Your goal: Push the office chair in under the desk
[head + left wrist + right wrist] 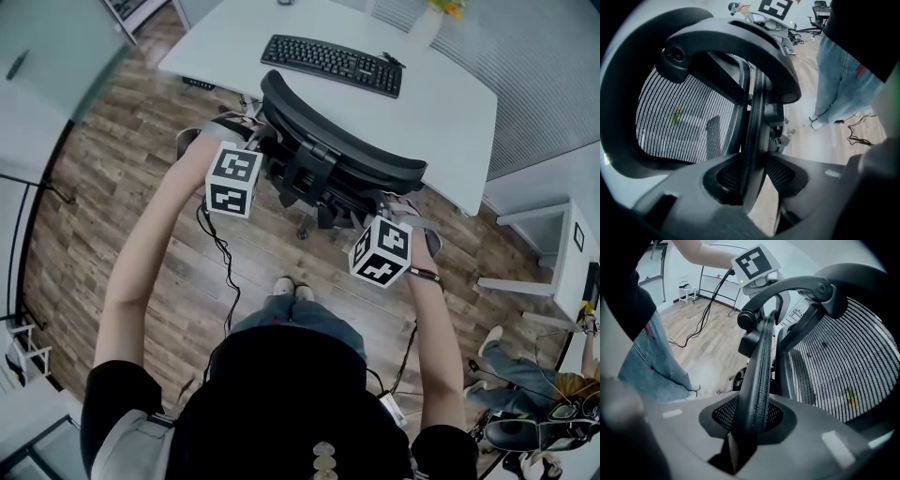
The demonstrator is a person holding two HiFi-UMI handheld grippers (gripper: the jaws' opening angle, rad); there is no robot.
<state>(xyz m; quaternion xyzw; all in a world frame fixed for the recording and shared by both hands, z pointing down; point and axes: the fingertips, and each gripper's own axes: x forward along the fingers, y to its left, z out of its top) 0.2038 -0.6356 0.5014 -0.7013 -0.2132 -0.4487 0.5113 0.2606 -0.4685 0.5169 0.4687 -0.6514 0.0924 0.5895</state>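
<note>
Office chair point(337, 155) stands at twelve o'clock from me, its curved back close against the near edge of the white table point(450, 108); the seat is hidden below the back. My left gripper point(752, 187) holds the back's rim at ten o'clock of the chair, with the fingers point(693, 197) pinching the mesh edge. My right gripper point(747, 427) pinches the same rim at four o'clock. A black keyboard point(331, 64) lies on the table at twelve o'clock, beyond the back.

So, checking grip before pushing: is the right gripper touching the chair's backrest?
Touching: the right gripper pinches the backrest rim between both pads, plain in its own view.
</note>
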